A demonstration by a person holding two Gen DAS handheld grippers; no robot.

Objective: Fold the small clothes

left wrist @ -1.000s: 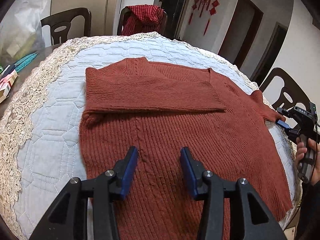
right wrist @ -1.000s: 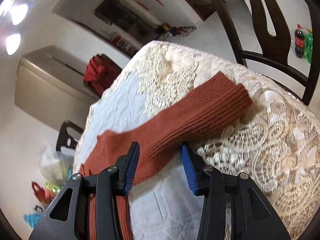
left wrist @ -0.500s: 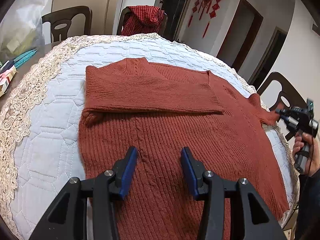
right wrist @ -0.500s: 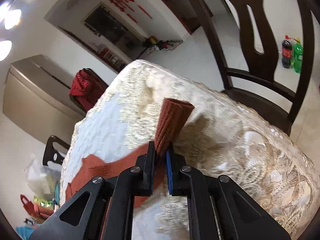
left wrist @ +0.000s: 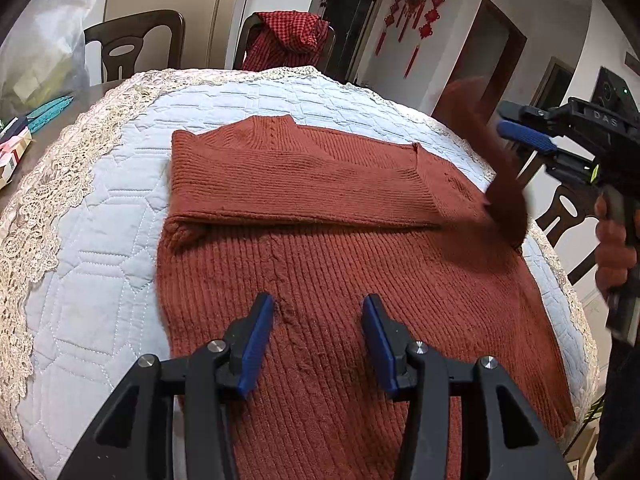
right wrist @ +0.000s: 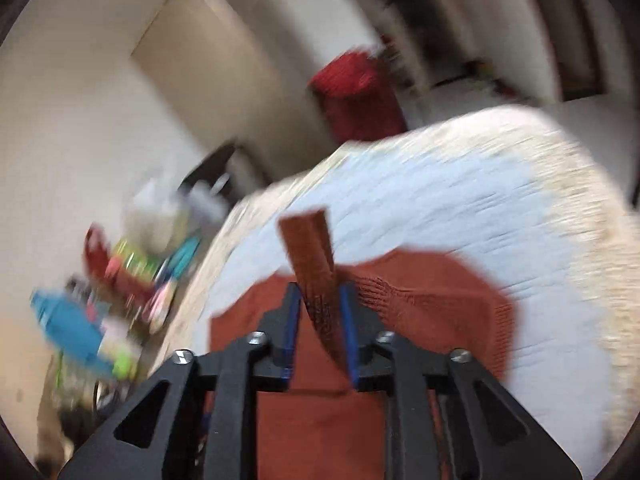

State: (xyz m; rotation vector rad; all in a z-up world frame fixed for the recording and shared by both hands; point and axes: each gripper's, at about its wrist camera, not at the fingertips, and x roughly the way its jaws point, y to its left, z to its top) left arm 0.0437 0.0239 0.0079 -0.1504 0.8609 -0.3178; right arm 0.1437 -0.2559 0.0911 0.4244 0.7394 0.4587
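Rust-brown ribbed wool covers most of the round table (left wrist: 100, 216), which wears a pale quilted cloth with a lace border; the knitted sweater (left wrist: 340, 280) lies flat on it with one sleeve already folded across the chest, presumably so the body can be squared up before the final folds; the other sleeve (left wrist: 500, 168) is lifted off the far edge and swings inward, blurred, most likely to be laid over the first one. The right tool (right wrist: 319, 322) has that sleeve's cuff between its blue pads; its jaws have just been opening a little from a tight pinch, yet the knit sits against the pad on the right in the right wrist view and stands up past the tips, so I judge it loosely held rather than dropped. The left tool (left wrist: 318, 340) hovers over the lower half of the sweater, jaws parted about halfway with nothing between them, perhaps waiting to steady the cloth.
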